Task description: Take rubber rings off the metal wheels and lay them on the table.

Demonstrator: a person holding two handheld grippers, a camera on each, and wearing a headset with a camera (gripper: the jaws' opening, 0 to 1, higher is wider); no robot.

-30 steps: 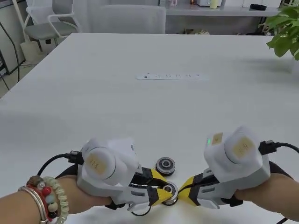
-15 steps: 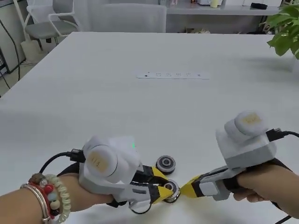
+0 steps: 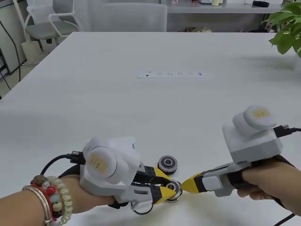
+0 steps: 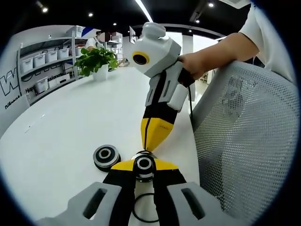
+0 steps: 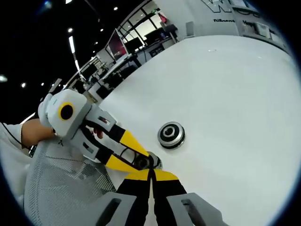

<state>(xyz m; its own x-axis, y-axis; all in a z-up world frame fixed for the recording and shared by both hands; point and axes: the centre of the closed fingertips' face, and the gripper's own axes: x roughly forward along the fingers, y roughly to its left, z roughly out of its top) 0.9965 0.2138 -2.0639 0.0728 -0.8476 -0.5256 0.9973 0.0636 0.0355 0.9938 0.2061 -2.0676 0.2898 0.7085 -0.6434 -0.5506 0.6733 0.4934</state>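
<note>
The left gripper [image 4: 144, 163] has its yellow jaws pinching a small metal wheel [image 4: 144, 167] from both sides, holding it low over the white table [image 3: 141, 108] near the front edge. In the head view this gripper sits at lower left, gripped by a hand with beaded bracelets [image 3: 46, 200] on the wrist.

The right gripper [image 5: 150, 172] has its jaws pressed together into a single point. That point meets the rim of the held wheel from the opposite side, so the two grippers face each other tip to tip. Whether the point has caught any rubber on the wheel cannot be told.

A second wheel [image 3: 167, 164], dark around its edge with a bright centre, lies flat on the table just beyond the held one, apart from both grippers. A thin black rubber ring [image 4: 145, 211] lies loose on the table beneath the left gripper, just beside its jaws.

Farther out on the table lies a white power strip [image 3: 171, 74]. A green plant [image 3: 284, 33] stands at the far right, and an office chair [image 3: 47, 23] stands beyond the far left corner.
</note>
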